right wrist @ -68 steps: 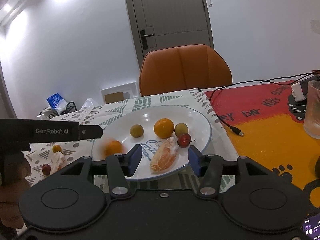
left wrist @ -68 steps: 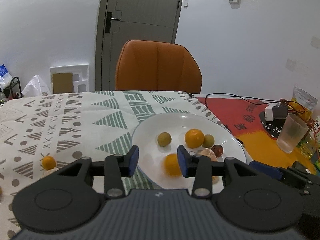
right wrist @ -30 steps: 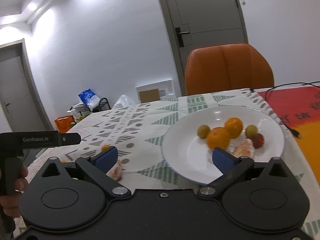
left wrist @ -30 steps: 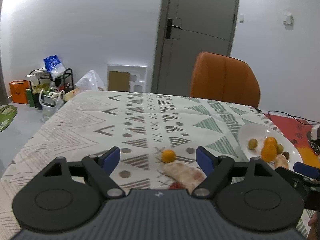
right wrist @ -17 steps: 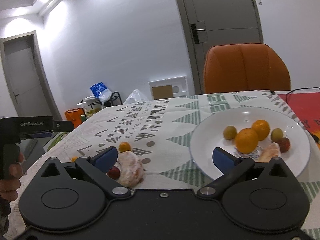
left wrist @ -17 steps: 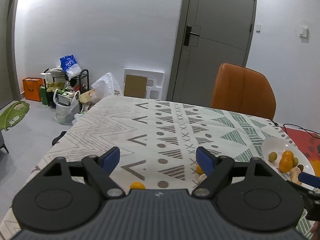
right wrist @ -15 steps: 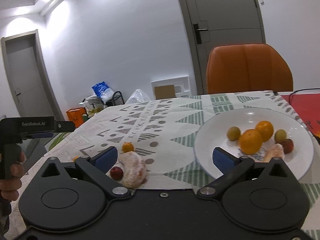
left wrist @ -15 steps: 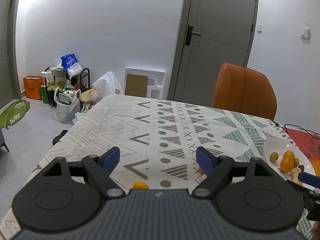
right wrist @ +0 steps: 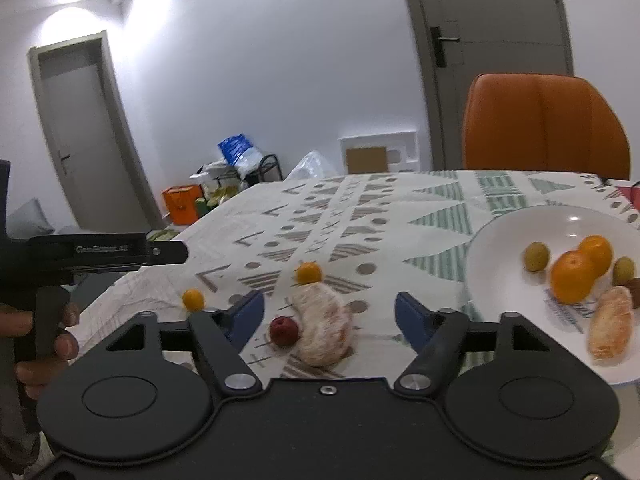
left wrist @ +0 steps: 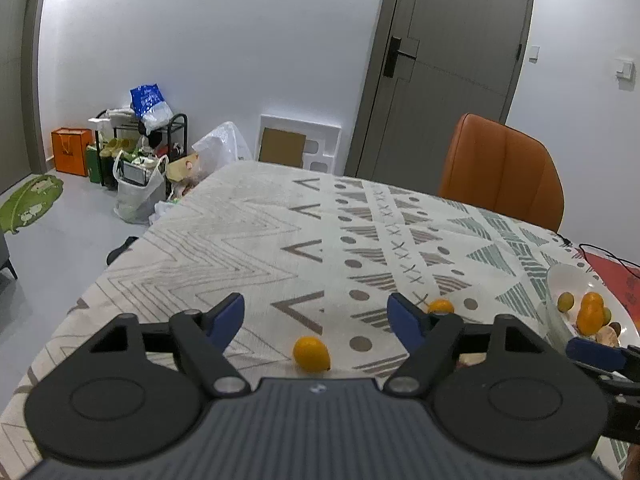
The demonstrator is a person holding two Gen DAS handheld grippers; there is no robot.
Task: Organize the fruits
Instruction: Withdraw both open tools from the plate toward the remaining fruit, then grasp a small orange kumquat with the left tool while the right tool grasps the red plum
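Both grippers I steer have swung off the plate [right wrist: 496, 232], jaws just narrowing but empty: left gripper [left wrist: 316, 316] over a kumquat [left wrist: 311, 354], right gripper [right wrist: 329, 316] over a peeled orange [right wrist: 322, 326], lower centre.

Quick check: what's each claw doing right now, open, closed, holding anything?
Left claw: open, just been closing, holding nothing.
Right claw: open, just been closing, holding nothing.

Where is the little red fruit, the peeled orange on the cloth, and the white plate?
little red fruit [right wrist: 284, 331], right wrist view, its round middle.
peeled orange [right wrist: 323, 322], right wrist view, its pale top.
white plate [right wrist: 504, 236], right wrist view, bare inner wall.
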